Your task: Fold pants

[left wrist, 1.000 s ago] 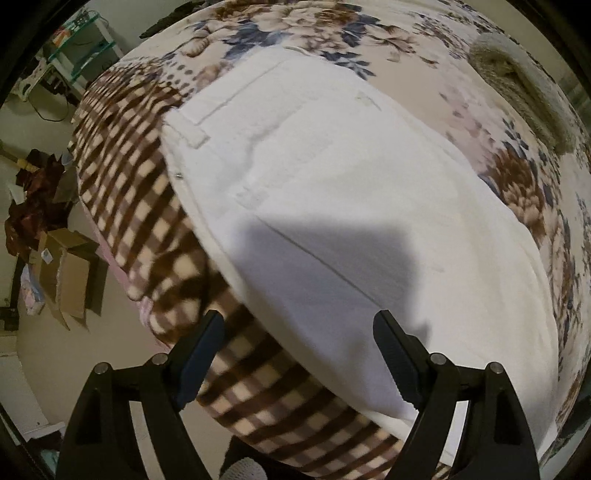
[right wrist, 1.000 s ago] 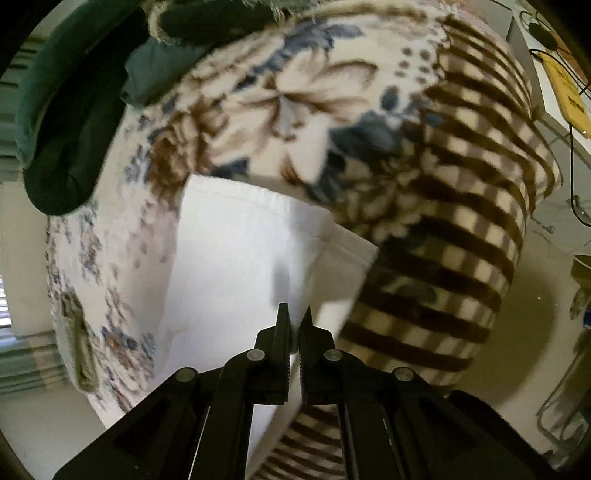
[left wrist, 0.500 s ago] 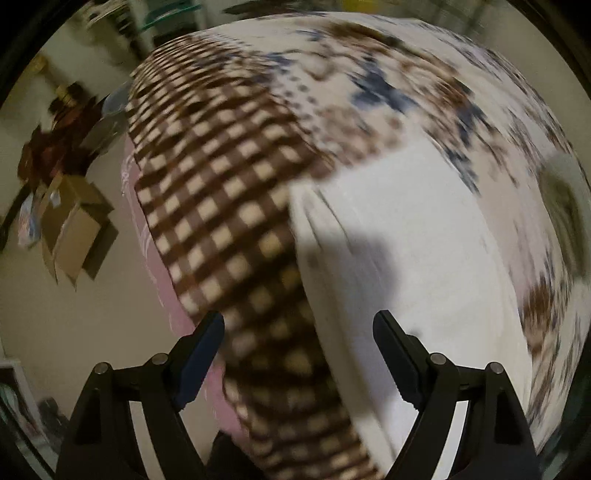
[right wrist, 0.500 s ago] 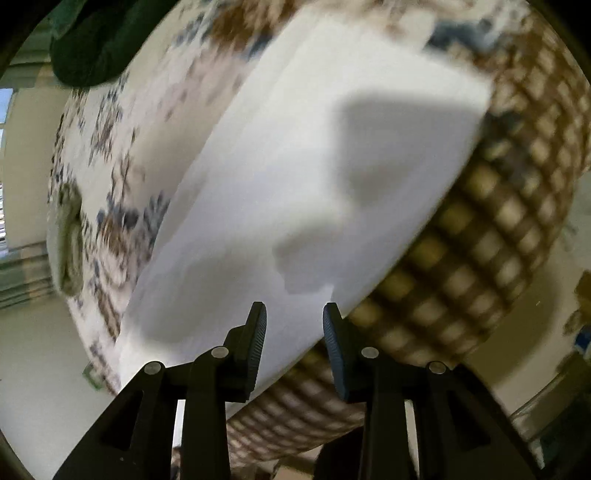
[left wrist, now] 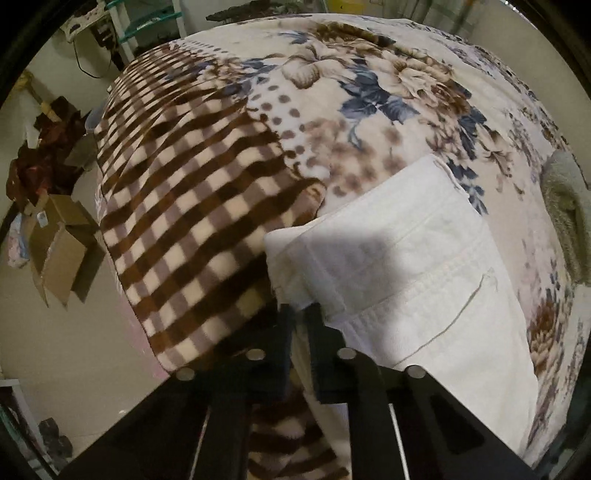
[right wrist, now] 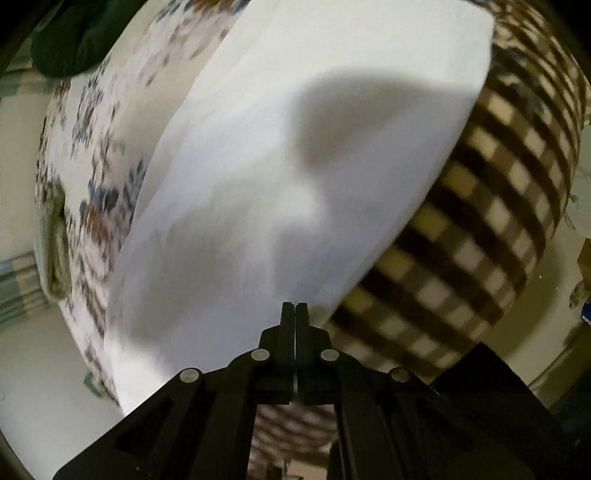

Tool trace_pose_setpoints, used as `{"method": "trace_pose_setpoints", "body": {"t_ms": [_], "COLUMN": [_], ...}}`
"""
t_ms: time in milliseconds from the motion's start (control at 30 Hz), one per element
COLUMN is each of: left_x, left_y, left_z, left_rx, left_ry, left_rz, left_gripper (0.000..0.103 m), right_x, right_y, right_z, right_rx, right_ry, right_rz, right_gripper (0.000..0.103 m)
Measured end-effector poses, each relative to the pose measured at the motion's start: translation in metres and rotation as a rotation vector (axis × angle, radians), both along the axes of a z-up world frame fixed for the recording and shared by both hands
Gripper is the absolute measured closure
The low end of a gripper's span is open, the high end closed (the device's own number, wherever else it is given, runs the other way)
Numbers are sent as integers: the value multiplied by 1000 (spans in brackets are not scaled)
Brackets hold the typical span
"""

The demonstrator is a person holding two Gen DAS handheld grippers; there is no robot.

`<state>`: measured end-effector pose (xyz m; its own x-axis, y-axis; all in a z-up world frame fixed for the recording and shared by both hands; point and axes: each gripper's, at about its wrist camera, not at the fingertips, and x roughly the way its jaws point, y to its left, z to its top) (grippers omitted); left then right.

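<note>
White pants [left wrist: 413,273] lie folded on a bed covered by a floral and brown-checked blanket [left wrist: 192,192]. In the left wrist view the waistband and a pocket seam show. My left gripper [left wrist: 301,314] is shut on the near edge of the pants at the waistband corner. In the right wrist view the pants [right wrist: 280,166] fill the middle as a long white panel. My right gripper [right wrist: 295,310] is shut on the near edge of the pants, beside the checked border [right wrist: 480,206].
A grey-green towel [left wrist: 565,221] lies on the bed to the right. A dark green garment [right wrist: 74,37] sits at the far end. Cardboard boxes [left wrist: 59,251] and clutter stand on the floor left of the bed, with shelves [left wrist: 147,22] behind.
Both grippers were open half a second ago and have closed on the pants' near edge. The left gripper has swung toward the waistband corner; the right has come down to the edge.
</note>
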<state>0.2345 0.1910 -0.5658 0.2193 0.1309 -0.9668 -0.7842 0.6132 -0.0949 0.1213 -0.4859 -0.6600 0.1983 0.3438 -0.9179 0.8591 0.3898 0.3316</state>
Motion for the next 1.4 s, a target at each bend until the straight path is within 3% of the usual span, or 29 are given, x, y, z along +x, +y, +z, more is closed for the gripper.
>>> {"method": "trace_pose_setpoints", "body": {"t_ms": [33,67,100,233,267,300,333,467,633,733,800,867,900,967,1000,1033,1100,1233,1333,1400], "left_x": [-1,-3,-3,-1,2,3,2,-12,-21,-14,-8,-1,2,10,14,17,23,32,35,35], "left_y": [0,0,-1,-2,-1,1,2,22,11,-27,-61,-98,-115,-157,-181,-198,-243,-315,-345,-363], "left_z": [2,3,4,6,6,7,8,8,15,27,36,40,41,36,31,28,16,-11,-32,-46], "left_rx": [3,3,6,32,34,46,64,52,61,91,93,98,88,41,19,7,-19,-42,-52,-4], "left_ry": [0,-2,0,11,11,17,24,33,44,55,37,26,21,24,33,37,53,88,118,152], "left_rz": [-4,-6,-8,-16,-17,-15,-8,39,-13,-132,-228,-321,-363,-455,-501,-532,-606,-720,-775,-812], "left_gripper": [98,98,98,98,98,101,101,102,101,100,100,96,88,61,39,35,35,35,35,31], "right_x": [1,3,5,4,2,0,-1,-1,-3,2,3,0,-4,-15,-22,-31,-46,-79,-88,-89], "right_y": [6,12,17,33,34,35,36,44,46,41,34,26,19,2,-8,-24,-54,-121,-162,-183], "right_z": [-1,-4,-6,-27,-30,-32,-30,-16,-5,-17,-16,-8,-1,12,16,20,24,25,9,-4], "right_rx": [46,94,121,168,171,166,127,38,-14,19,53,83,77,53,30,4,-60,-169,-129,-97], "right_ry": [-5,-15,-23,18,27,21,24,47,90,100,81,33,13,-19,-26,-36,-35,-153,-248,-313], "right_rz": [27,40,49,7,-17,-48,-48,12,125,161,164,168,162,140,117,82,15,-140,-218,-270], "right_gripper": [91,76,69,67,69,77,97,101,102,101,88,61,57,51,49,44,39,35,35,36]}}
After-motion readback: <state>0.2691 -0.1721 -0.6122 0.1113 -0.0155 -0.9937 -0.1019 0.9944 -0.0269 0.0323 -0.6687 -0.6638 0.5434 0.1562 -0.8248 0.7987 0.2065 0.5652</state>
